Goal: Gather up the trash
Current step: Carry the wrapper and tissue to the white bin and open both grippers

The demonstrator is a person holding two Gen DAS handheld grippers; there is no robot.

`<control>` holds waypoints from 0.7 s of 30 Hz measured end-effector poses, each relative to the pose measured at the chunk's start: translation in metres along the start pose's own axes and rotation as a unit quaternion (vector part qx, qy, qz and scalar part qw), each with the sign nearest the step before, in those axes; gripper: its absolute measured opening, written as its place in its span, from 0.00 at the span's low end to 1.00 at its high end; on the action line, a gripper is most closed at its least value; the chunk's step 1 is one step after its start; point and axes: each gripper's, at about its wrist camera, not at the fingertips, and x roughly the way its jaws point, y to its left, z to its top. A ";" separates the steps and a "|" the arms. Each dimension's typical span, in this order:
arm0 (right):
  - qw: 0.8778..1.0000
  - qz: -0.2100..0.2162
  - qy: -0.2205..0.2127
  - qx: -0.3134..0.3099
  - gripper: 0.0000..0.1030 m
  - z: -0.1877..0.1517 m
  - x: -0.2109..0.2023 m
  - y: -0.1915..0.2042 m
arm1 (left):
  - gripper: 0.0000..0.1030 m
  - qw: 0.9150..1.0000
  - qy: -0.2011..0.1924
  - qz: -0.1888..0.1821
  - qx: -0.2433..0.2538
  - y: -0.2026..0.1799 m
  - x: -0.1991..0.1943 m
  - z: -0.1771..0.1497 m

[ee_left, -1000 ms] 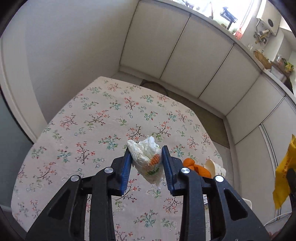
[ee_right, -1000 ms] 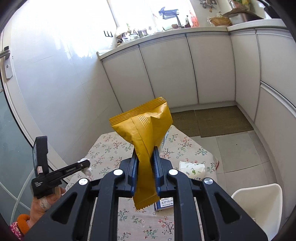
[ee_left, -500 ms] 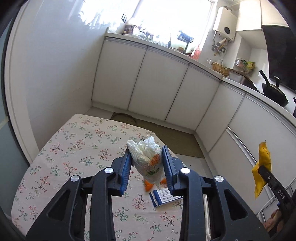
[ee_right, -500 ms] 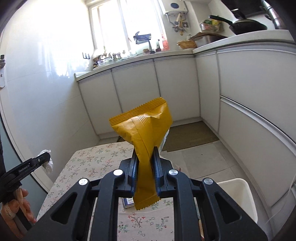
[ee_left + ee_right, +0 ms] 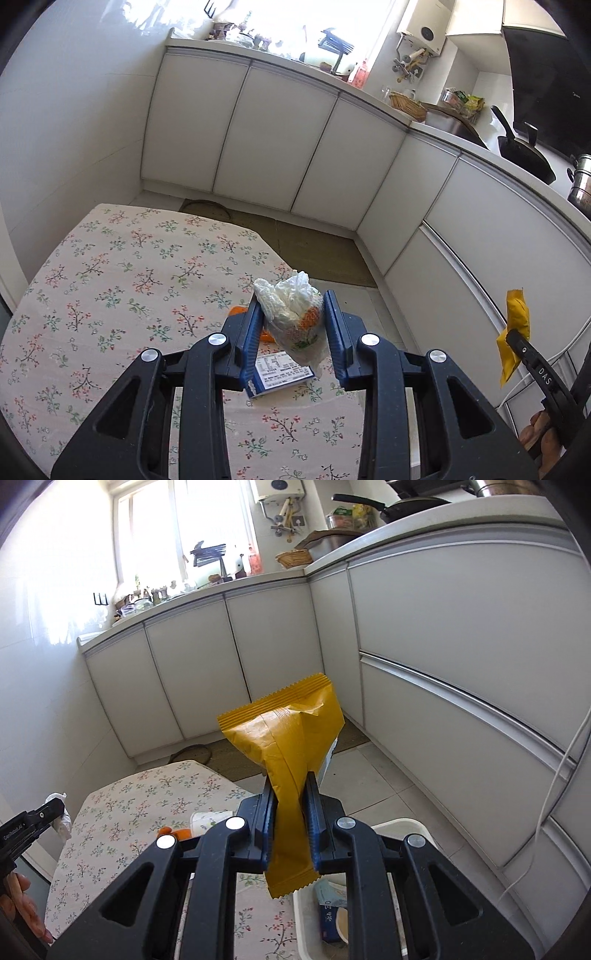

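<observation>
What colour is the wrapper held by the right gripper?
Yellow-orange, clearest in the right wrist view: the wrapper is pinched in the right gripper.

Both wrist views high above floral table [image 5: 110, 295], facing white cabinets [image 5: 258, 646], sharing both

The left half of the floral table [image 5: 110, 295] lies bare, open to a gripper from above. Its right edge is crowded by an orange scrap [image 5: 177, 833], a paper cup [image 5: 208, 819] and a blue-and-white card [image 5: 282, 374]. Beside that edge the white bin [image 5: 400, 824] stands open-topped with litter inside, hemmed by white cabinets [image 5: 461, 686] on the right.
</observation>
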 end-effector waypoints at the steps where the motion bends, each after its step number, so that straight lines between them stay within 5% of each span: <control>1: 1.000 -0.005 0.002 0.003 0.15 -0.001 0.000 -0.005 | 0.30 1.000 0.003 -0.004 0.003 -0.005 0.003 -0.002; 8: 0.998 -0.041 0.038 0.025 0.18 -0.012 0.009 -0.042 | 0.30 0.998 0.026 -0.044 0.031 -0.053 0.028 -0.018; 18: 0.994 -0.084 0.058 0.048 0.54 -0.023 0.008 -0.087 | 0.30 0.991 0.053 -0.106 0.054 -0.123 0.056 -0.043; 21: 0.993 -0.091 0.057 0.056 0.54 -0.022 0.006 -0.102 | 0.30 0.989 0.062 -0.123 0.059 -0.140 0.063 -0.049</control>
